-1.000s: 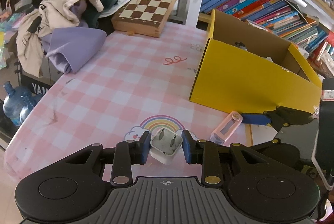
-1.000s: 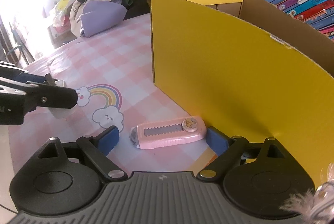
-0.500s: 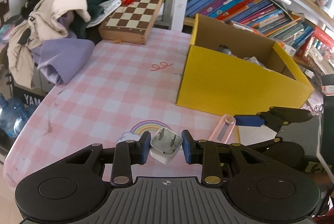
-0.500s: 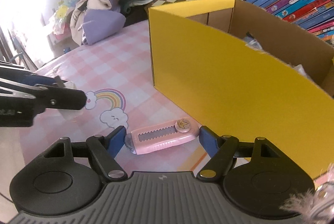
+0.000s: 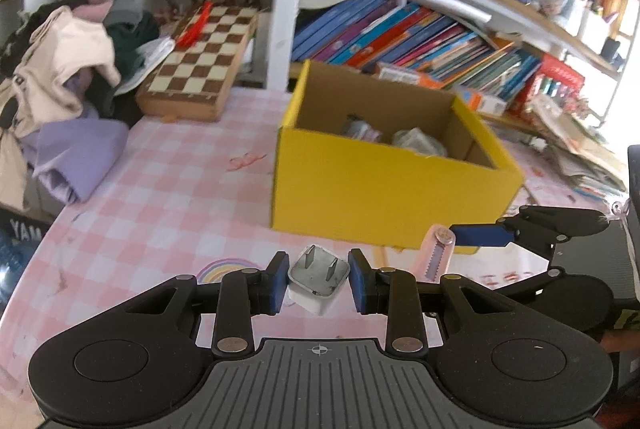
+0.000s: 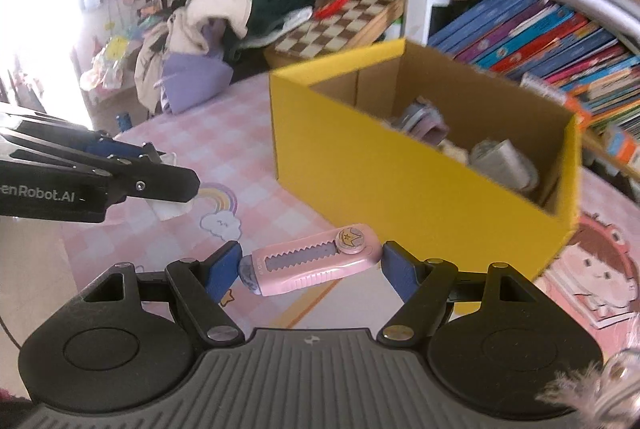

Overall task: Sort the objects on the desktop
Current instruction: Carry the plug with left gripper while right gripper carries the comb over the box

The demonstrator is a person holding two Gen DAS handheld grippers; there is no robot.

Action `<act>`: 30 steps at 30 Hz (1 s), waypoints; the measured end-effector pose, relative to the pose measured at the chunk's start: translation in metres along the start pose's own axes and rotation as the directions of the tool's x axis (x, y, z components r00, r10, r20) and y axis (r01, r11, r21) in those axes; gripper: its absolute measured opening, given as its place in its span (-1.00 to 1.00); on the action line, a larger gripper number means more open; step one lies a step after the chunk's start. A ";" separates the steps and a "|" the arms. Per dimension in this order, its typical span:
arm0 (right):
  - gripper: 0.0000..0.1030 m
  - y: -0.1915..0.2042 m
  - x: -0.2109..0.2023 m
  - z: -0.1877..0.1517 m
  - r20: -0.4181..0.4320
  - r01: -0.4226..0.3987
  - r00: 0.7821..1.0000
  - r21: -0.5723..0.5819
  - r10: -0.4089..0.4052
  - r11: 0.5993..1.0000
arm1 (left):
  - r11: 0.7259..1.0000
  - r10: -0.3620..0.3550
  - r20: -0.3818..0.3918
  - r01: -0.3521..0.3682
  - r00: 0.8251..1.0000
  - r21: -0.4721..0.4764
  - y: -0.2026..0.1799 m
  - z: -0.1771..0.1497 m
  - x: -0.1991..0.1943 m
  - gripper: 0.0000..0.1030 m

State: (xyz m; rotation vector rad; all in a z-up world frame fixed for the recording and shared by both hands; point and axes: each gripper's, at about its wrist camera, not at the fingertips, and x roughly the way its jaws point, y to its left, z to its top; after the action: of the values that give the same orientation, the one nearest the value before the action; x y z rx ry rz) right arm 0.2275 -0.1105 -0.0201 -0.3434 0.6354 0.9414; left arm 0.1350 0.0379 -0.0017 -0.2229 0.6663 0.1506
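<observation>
My left gripper point(image 5: 318, 283) is shut on a white plug adapter point(image 5: 316, 279) with two metal prongs and holds it above the pink checked table. My right gripper point(image 6: 310, 267) is shut on a pink utility knife point(image 6: 312, 263), gripped end to end and lifted off the table. The knife also shows in the left wrist view point(image 5: 436, 255), and the adapter in the right wrist view point(image 6: 172, 207). An open yellow cardboard box point(image 5: 384, 185) stands just ahead of both grippers, also seen in the right wrist view point(image 6: 400, 169). It holds a few wrapped items.
A wooden chessboard point(image 5: 200, 69) lies at the back of the table. A heap of clothes point(image 5: 60, 89) sits at the back left. Shelves of books point(image 5: 420, 41) run behind the box. The table's left edge point(image 5: 24, 285) drops off near blue water bottles.
Both grippers have risen with their objects; the knife has come off the table. The views now look down into the yellow box from higher up.
</observation>
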 end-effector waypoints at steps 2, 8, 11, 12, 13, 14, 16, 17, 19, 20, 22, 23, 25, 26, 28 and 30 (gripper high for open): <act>0.46 -0.002 -0.011 0.002 0.020 0.012 1.000 0.004 -0.012 1.000 | 1.000 -0.017 0.014 0.017 1.000 0.013 -0.004 0.003 -0.004 -0.41; 0.46 -0.016 -0.037 0.010 0.074 0.056 0.996 0.025 -0.058 0.998 | 0.996 -0.065 0.059 0.061 0.996 0.062 -0.018 0.018 -0.012 -0.41; 0.46 -0.026 -0.046 0.017 0.098 0.081 0.992 0.034 -0.084 0.996 | 0.993 -0.086 0.082 0.078 0.993 0.090 -0.024 0.027 -0.013 -0.41; 0.46 -0.029 -0.049 0.019 0.106 0.089 0.990 0.037 -0.093 0.995 | 0.992 -0.093 0.090 0.084 0.992 0.099 -0.026 0.031 -0.014 -0.41; 0.46 -0.033 -0.052 0.022 0.114 0.097 0.988 0.041 -0.101 0.994 | 0.990 -0.099 0.098 0.088 0.990 0.109 -0.029 0.034 -0.014 -0.41; 0.46 -0.036 -0.055 0.024 0.122 0.106 0.986 0.044 -0.110 0.993 | 0.989 -0.105 0.107 0.092 0.989 0.119 -0.031 0.039 -0.015 -0.41; 0.46 -0.043 -0.061 0.029 0.139 0.122 0.982 0.047 -0.127 0.992 | 0.986 -0.114 0.123 0.097 0.986 0.135 -0.034 0.046 -0.014 -0.41; 0.46 -0.046 -0.062 0.031 0.147 0.129 0.980 0.044 -0.134 0.991 | 0.985 -0.117 0.132 0.098 0.984 0.142 -0.035 0.051 -0.014 -0.41; 0.46 -0.052 -0.064 0.036 0.160 0.143 0.976 0.034 -0.147 0.989 | 0.983 -0.124 0.148 0.101 0.981 0.154 -0.038 0.059 -0.012 -0.41; 0.46 -0.055 -0.065 0.039 0.166 0.150 0.974 0.029 -0.153 0.988 | 0.982 -0.126 0.155 0.101 0.980 0.160 -0.039 0.063 -0.011 -0.41; 0.46 -0.061 -0.064 0.044 0.174 0.159 0.972 0.019 -0.160 0.987 | 0.981 -0.126 0.168 0.098 0.978 0.170 -0.041 0.071 -0.008 -0.41; 0.46 -0.064 -0.063 0.046 0.177 0.163 0.971 0.014 -0.163 0.987 | 0.980 -0.126 0.173 0.096 0.977 0.175 -0.042 0.075 -0.006 -0.41; 0.46 -0.070 -0.061 0.052 0.183 0.170 0.969 0.001 -0.167 0.985 | 0.980 -0.123 0.182 0.090 0.976 0.180 -0.042 0.083 -0.002 -0.41; 0.46 -0.073 -0.059 0.056 0.184 0.172 0.968 -0.007 -0.168 0.985 | 0.980 -0.121 0.186 0.087 0.975 0.181 -0.042 0.087 0.000 -0.41; 0.46 -0.079 -0.054 0.063 0.186 0.176 0.968 -0.025 -0.168 0.984 | 0.979 -0.117 0.192 0.082 0.974 0.184 -0.042 0.094 0.005 -0.41; 0.46 -0.085 -0.048 0.068 0.181 0.176 0.969 -0.041 -0.166 0.984 | 0.979 -0.114 0.194 0.077 0.974 0.189 -0.043 0.100 0.011 -0.41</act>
State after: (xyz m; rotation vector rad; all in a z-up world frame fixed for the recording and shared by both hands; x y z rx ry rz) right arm 0.3017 -0.1514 0.0632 -0.3549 0.4099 0.8151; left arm 0.2119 0.0228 0.0750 -0.0634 0.4606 0.0185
